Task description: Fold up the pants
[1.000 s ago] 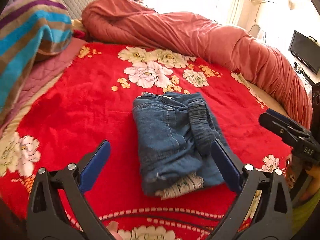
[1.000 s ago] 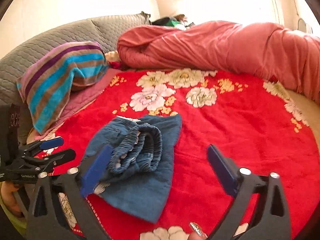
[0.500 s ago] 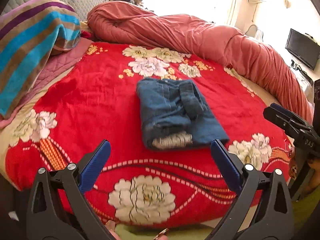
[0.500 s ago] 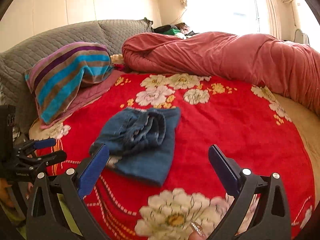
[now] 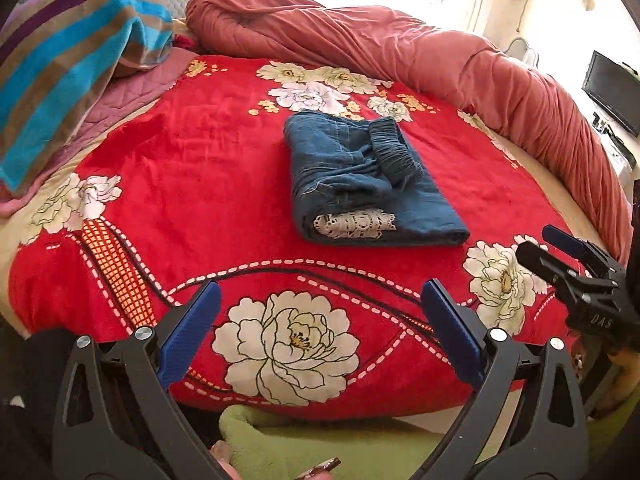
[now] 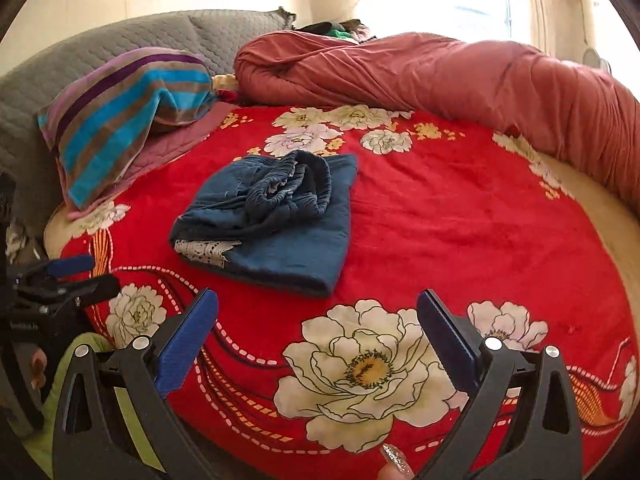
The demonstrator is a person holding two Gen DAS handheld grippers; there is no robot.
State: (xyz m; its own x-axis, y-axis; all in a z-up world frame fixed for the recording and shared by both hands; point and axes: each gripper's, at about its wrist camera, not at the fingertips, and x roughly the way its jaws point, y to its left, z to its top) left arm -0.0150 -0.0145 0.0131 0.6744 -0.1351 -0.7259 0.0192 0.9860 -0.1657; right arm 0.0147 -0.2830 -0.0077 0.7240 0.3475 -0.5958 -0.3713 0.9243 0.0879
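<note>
The blue denim pants (image 5: 360, 180) lie folded into a compact bundle in the middle of the red flowered bedspread (image 5: 192, 184), elastic waistband on top and a white lace hem at the near end. They also show in the right wrist view (image 6: 272, 216). My left gripper (image 5: 320, 332) is open and empty, held back over the near edge of the bed, apart from the pants. My right gripper (image 6: 318, 336) is open and empty too, also well short of the pants. Each gripper shows at the edge of the other's view.
A rolled pink-red duvet (image 5: 400, 44) runs along the far and right side of the bed. A striped pillow (image 5: 60, 52) and a grey quilted headboard (image 6: 120, 44) are at the left. A television (image 5: 612, 92) stands at the far right.
Both grippers have drawn back from the pants toward the near edge of the bed. The folded pants have stayed in place and look farther away.
</note>
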